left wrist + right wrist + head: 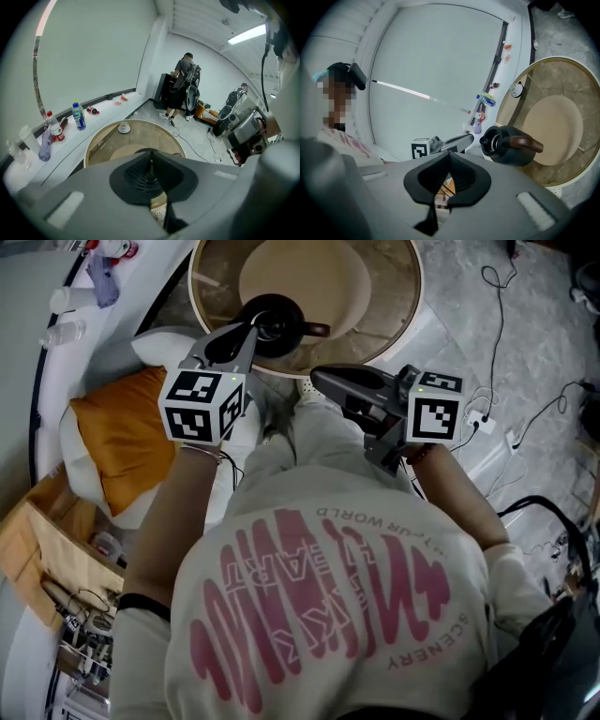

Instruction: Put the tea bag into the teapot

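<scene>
While left gripper (250,332) and right gripper (320,380), jaws closed, hover, the former partly covers the teapot (284,332).

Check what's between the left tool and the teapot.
Nothing. In the right gripper view the left tool ends right beside the teapot at its mouth; the gap is bare.

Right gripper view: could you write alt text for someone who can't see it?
A dark teapot with a brown handle stands at the edge of a round table, seen past the closed right tongs in the foreground. The left tongs, carrying a marker cube, point toward the teapot from the left.
</scene>
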Tool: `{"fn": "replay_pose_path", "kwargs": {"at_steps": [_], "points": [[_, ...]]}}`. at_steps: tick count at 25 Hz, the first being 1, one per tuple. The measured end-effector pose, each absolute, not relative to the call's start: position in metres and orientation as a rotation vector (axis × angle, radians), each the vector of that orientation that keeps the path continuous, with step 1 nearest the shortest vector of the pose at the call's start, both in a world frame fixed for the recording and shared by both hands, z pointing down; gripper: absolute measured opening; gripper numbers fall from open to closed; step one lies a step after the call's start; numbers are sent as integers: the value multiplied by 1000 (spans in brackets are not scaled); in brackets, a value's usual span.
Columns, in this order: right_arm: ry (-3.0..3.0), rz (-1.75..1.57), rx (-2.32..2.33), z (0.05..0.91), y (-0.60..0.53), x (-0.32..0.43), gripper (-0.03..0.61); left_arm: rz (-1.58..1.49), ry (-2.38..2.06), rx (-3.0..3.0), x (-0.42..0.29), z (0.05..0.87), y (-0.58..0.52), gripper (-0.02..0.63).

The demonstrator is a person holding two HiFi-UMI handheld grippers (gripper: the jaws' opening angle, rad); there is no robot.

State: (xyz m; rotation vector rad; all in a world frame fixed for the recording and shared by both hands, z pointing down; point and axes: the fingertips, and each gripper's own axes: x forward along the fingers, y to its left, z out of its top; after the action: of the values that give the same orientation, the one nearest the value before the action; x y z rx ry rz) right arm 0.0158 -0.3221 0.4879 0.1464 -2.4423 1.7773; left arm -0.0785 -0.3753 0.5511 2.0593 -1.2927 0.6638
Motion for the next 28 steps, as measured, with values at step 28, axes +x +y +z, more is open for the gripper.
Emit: {"fn": "replay_pose_path", "kwargs": {"at_steps": [28], "points": [[-2863,1342,239,325,-268,-46,6,163,-1267,2369,-103,353,-257,15]]}}
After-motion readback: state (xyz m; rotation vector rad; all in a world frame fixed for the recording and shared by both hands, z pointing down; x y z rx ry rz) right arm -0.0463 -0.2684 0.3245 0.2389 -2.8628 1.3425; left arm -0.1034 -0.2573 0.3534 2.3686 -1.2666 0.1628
